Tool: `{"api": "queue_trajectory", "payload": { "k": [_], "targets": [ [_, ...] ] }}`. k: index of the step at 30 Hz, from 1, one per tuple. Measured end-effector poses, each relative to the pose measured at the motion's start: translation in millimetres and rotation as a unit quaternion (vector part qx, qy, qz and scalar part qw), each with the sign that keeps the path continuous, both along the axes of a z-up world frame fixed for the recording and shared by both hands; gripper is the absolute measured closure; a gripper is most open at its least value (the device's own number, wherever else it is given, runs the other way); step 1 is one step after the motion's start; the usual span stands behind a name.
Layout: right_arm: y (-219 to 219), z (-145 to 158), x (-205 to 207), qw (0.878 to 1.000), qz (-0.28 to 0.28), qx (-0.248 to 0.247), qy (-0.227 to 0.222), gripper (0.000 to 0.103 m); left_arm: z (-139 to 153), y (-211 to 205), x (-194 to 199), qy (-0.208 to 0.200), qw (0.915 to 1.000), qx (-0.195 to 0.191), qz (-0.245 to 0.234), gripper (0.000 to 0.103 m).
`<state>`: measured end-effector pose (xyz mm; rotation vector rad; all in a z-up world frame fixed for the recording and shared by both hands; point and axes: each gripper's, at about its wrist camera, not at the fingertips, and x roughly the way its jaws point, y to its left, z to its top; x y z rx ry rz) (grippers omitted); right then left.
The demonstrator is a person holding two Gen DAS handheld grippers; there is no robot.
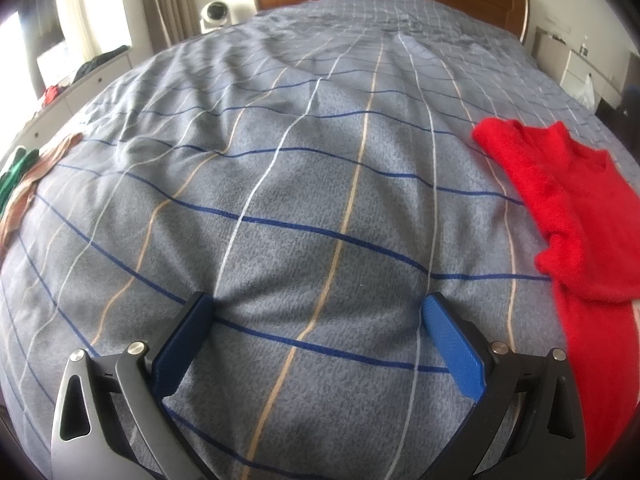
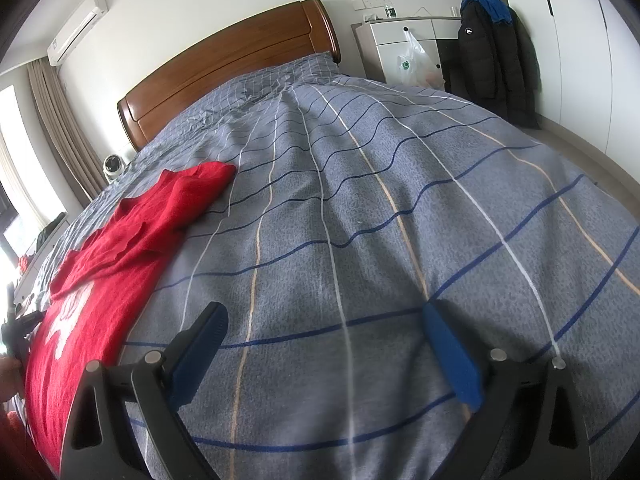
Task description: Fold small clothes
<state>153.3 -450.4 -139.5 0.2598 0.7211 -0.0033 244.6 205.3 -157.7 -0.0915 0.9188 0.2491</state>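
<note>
A small red knit garment (image 1: 568, 216) lies on the grey checked bed cover (image 1: 312, 168), at the right edge of the left wrist view. In the right wrist view the same red garment (image 2: 120, 248) stretches along the left side, one sleeve folded across its body and a white print showing near its lower part. My left gripper (image 1: 318, 306) hovers open over bare cover, left of the garment, nothing between its blue fingers. My right gripper (image 2: 324, 316) is open too, over bare cover to the right of the garment.
Brown and green clothes (image 1: 24, 184) lie at the bed's left edge. A wooden headboard (image 2: 224, 68) closes the far end. A white cabinet with a plastic bag (image 2: 414, 60) and a dark jacket (image 2: 492, 52) stand beyond the bed. A hand (image 2: 8, 376) shows at the left edge.
</note>
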Motion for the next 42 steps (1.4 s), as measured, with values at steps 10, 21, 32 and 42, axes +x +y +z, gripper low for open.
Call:
{"api": "queue_trajectory", "payload": {
  "k": [10,21,32,42],
  "targets": [
    [-0.3,0.0,-0.4,1.000,0.000,0.001,0.000,0.006,2.7,5.9,-0.4,0.025,0.9991,-0.033,0.010,0.000],
    [8.6,3.6,11.6,0.999,0.017,-0.018,0.047,0.001,57.1,-24.3,-81.4,-0.028,0.9920,-0.095,-0.078,0.001],
    [118.8,46.1,-85.0,0.955,0.220,0.115,0.162,0.004,33.7,-97.2,-203.2,0.069,0.9686,-0.137,-0.196,0.001],
    [137.2,-12.5,-98.9,0.940,0.195,0.177,0.217,0.064,11.1,-104.9,-208.6,0.117,0.9558,-0.203,-0.177,0.099]
  ]
}}
